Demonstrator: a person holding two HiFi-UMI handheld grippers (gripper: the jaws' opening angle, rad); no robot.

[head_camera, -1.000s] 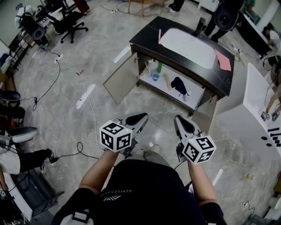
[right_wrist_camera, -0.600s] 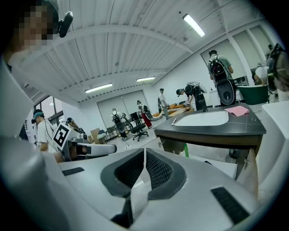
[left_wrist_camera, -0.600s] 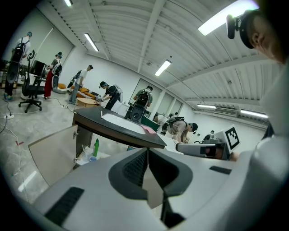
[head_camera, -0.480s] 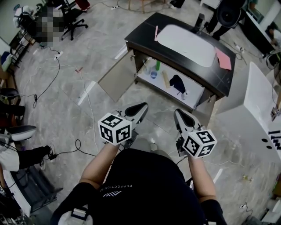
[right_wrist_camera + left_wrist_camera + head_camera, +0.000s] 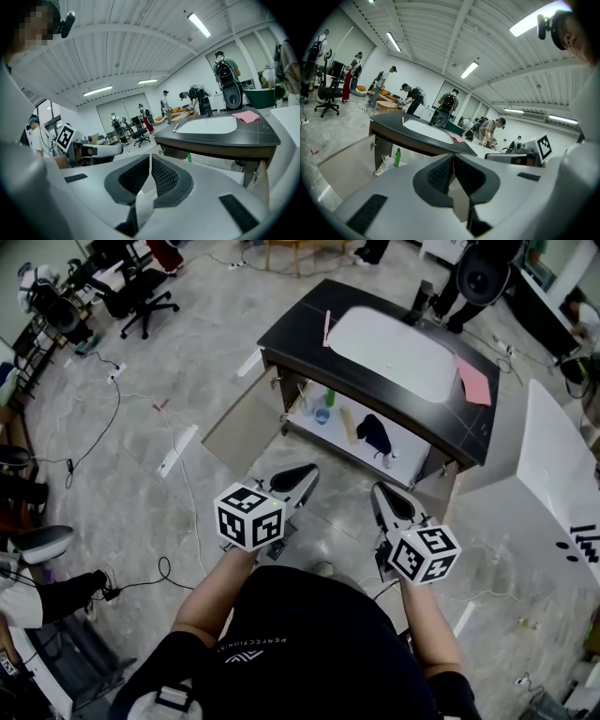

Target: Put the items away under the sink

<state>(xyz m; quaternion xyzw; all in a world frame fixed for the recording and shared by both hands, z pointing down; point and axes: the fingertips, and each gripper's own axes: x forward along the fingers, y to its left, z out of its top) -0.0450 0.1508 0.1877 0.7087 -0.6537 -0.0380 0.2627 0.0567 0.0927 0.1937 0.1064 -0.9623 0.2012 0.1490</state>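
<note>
Items sit on shelf (image 5: pixel 412 452) under sink (image 5: pixel 394 338): green bottle (image 5: pixel 329 397), blue cup (image 5: pixel 322 415), dark bundle (image 5: pixel 375 434). Cabinet door (image 5: pixel 239 423) swung open for access. Left gripper (image 5: pixel 302 473) and right gripper (image 5: pixel 382 494) have jaws together, empty, well back from sink and aimed toward it. Likely nothing left to carry.

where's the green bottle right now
In the head view, the green bottle stands at the left end of the shelf under the sink, beside the blue cup.
</note>
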